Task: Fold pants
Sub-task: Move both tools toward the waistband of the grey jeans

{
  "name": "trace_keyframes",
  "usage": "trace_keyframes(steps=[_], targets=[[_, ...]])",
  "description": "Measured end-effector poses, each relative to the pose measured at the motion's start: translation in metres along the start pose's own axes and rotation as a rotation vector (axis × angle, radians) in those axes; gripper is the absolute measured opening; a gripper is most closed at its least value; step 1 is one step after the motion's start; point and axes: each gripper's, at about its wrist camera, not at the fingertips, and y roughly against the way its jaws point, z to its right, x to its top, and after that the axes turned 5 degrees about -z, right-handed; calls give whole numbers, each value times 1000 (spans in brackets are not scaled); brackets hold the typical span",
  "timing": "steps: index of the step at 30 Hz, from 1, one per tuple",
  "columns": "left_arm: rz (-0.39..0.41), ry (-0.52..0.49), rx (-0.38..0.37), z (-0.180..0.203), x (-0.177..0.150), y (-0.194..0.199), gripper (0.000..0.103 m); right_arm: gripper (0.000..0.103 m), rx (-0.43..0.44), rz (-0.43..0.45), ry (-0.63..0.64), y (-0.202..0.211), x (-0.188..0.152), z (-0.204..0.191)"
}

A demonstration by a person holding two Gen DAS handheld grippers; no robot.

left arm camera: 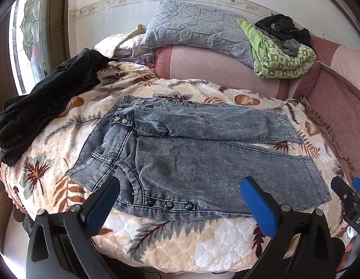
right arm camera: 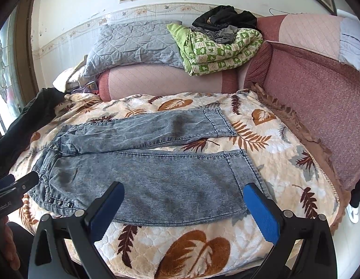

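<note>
With the grey acid-washed denim pants (left arm camera: 198,153) lying flat, legs apart, on the leaf-printed fleece blanket (left arm camera: 170,239), both the left gripper (left arm camera: 180,197) and right gripper (right arm camera: 183,200) hover wide apart and empty, best pinching the near leg's outer edge at waist and hem together.

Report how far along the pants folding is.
Done: the jeans lie flat on the blanket, legs apart, waist left. In hand: nothing; the left gripper and right gripper hover over the near edge, jaws open. Left: every fold.
</note>
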Motion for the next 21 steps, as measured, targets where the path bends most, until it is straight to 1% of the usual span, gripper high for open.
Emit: trace_keyframes(steps=[21], targets=[[-25,10,-4,-3,-1,-7,103,103,4,-13,-2,-8,-3,0]])
